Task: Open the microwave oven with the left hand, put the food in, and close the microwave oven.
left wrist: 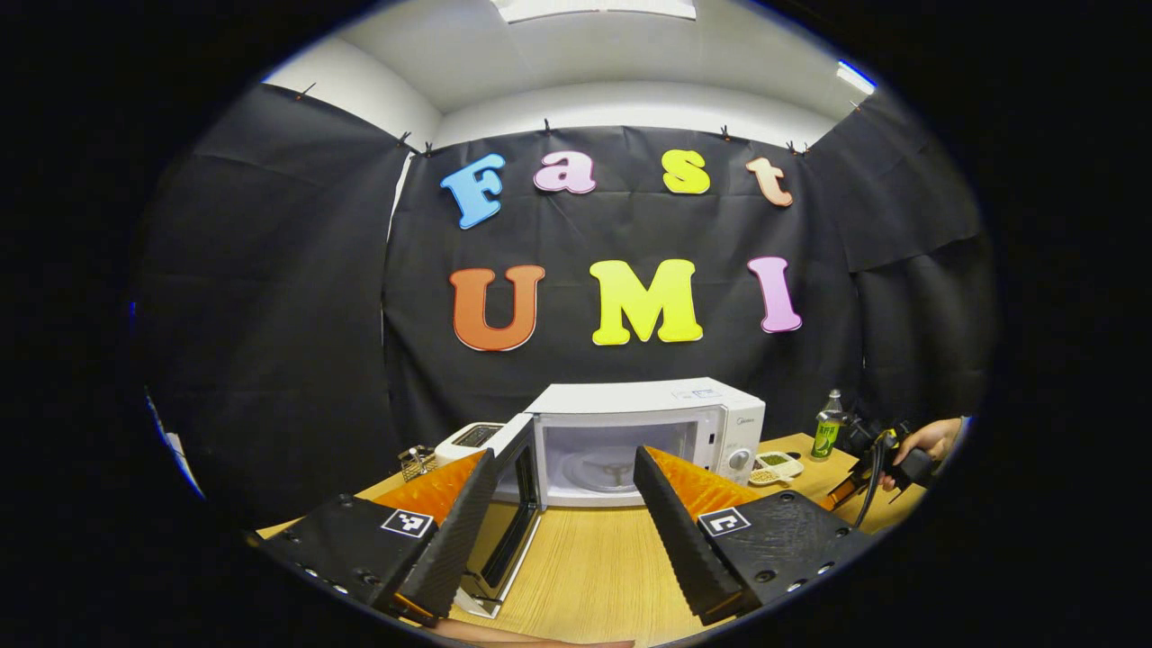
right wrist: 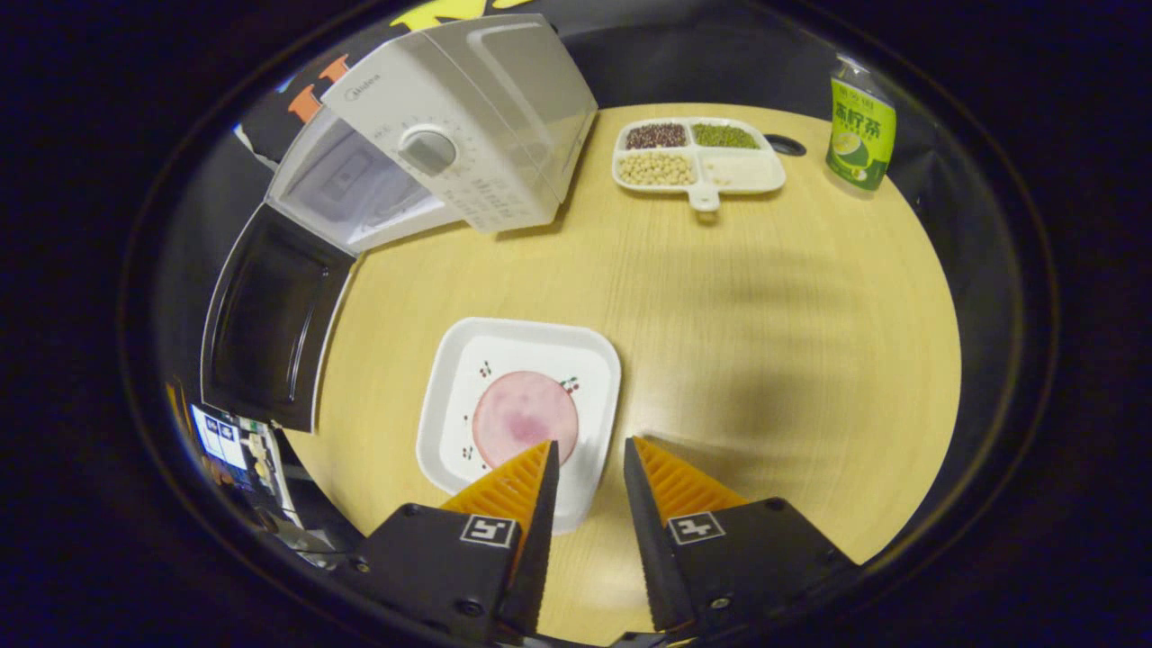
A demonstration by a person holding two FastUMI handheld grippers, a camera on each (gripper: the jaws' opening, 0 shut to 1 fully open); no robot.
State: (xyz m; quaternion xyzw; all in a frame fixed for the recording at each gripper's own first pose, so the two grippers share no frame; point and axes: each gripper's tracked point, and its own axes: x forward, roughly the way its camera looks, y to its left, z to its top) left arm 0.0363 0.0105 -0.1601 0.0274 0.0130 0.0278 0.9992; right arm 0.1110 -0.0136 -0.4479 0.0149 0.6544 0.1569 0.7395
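Wooden table [right wrist: 720,297] carries my plate [right wrist: 459,360] at eleven o'clock of my right gripper [right wrist: 587,450], narrowly parted, holding nothing; I should straddle its rim squarely before pinching.

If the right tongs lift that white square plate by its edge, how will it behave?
The white square plate looks rigid and glazed, so it should stay stiff but may slip between the tongs. Held by one rim, it would probably tilt. The round pink slice lies flat and loose, so it might slide off.
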